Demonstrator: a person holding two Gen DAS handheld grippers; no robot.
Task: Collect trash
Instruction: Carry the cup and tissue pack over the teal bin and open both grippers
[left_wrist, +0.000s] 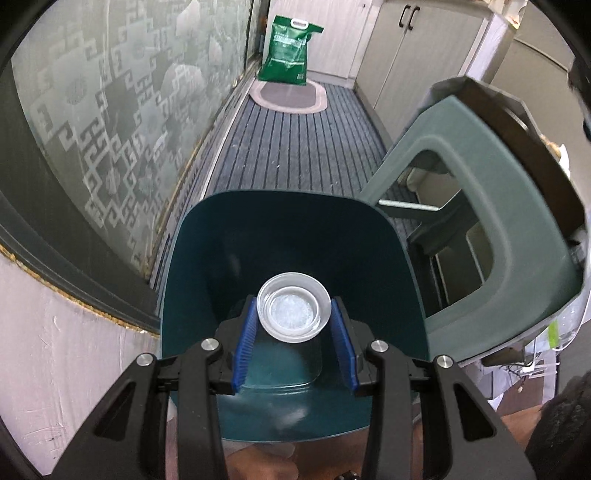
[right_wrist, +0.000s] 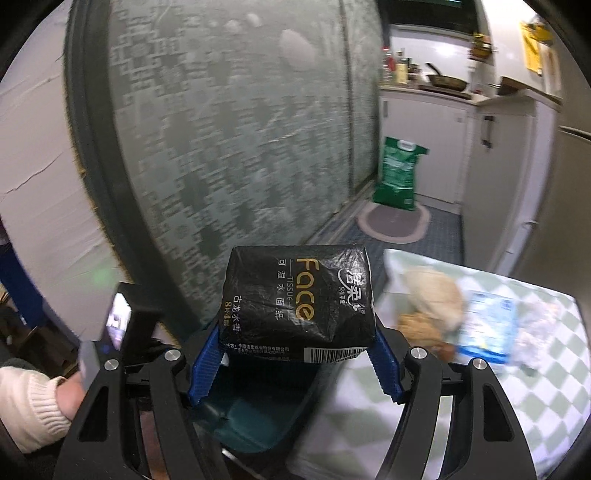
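Blue pads (left_wrist: 245, 341) of my left gripper (left_wrist: 293, 341) pinch a clear cup (left_wrist: 293, 308) over the open bin (left_wrist: 192, 258); my right gripper (right_wrist: 297, 360) clamps a tissue pack (right_wrist: 295, 299).

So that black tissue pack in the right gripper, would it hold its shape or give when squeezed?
The black tissue pack probably gives: its plastic wrap is crinkled and its sides bulge between the right gripper's blue pads. It looks light for its bulk. The glossy film could be slippery, though the ribbed pads should help.
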